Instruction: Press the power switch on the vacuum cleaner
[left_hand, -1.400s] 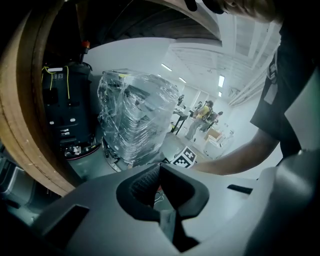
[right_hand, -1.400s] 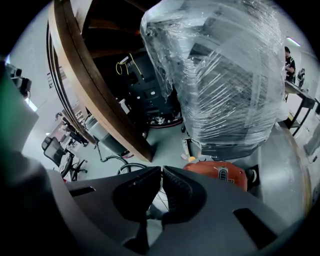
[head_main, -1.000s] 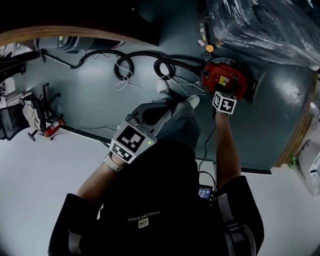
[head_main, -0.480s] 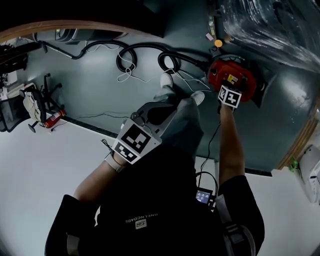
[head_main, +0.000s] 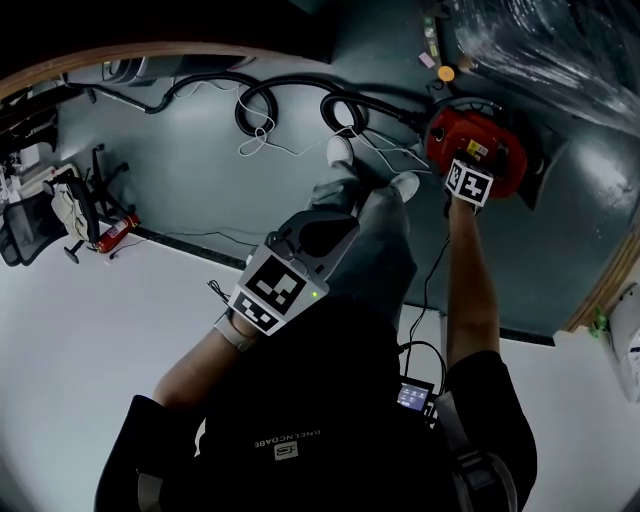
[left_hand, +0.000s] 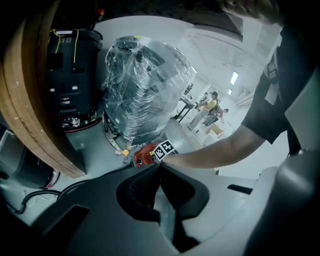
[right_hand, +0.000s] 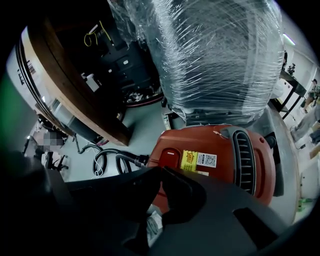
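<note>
The red vacuum cleaner (head_main: 480, 152) sits on the grey floor at the upper right, its black hose (head_main: 300, 100) coiled to the left. My right gripper (head_main: 468, 176) reaches out over the vacuum's near side, with its marker cube on top. In the right gripper view the gripper (right_hand: 161, 171) is shut on nothing. Its tips lie just below a raised red rectangular switch (right_hand: 170, 153) on the vacuum's (right_hand: 225, 150) top, beside a yellow label (right_hand: 190, 160); contact cannot be seen. My left gripper (head_main: 325, 232) hangs shut and empty over the person's lap.
A large plastic-wrapped load (right_hand: 215, 55) stands right behind the vacuum. A wooden curved edge (right_hand: 75, 90) and dark machines lie to the left. The person's shoes (head_main: 342, 150) rest next to the hose, and thin cables (head_main: 260, 140) trail on the floor.
My right gripper has pushed farther forward, from short of the vacuum to over its near side. The left gripper has stayed over the lap.
</note>
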